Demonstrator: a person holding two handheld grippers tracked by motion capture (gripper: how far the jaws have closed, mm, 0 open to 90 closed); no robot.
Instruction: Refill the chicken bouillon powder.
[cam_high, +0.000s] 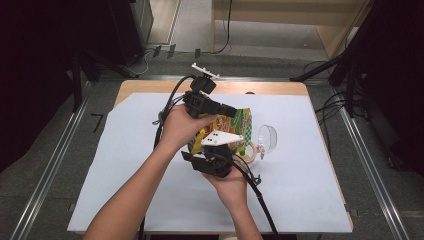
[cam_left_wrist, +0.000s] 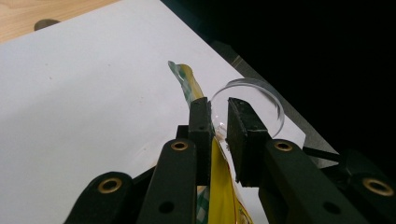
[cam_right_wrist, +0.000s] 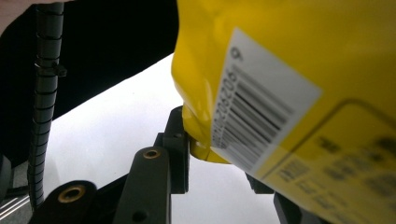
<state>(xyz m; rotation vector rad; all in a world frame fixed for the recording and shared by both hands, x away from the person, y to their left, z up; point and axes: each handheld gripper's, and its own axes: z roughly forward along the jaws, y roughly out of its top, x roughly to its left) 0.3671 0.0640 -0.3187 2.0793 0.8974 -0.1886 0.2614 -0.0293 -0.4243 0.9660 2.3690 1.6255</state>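
Note:
A yellow and green snack bag is held upright above the white sheet, between both grippers. My left gripper reaches in from the left, and the bag's thin top edge runs between its nearly closed jaws. From below, my right gripper, topped by a grey plate, grips the bag's lower corner. In the right gripper view the bag's yellow back with its barcode hides the right jaw, and the corner sits between the jaws.
A clear plastic cup lies on its side just right of the bag. A tape roll rests by it. A white sheet covers most of the wooden table. Cables trail from both grippers.

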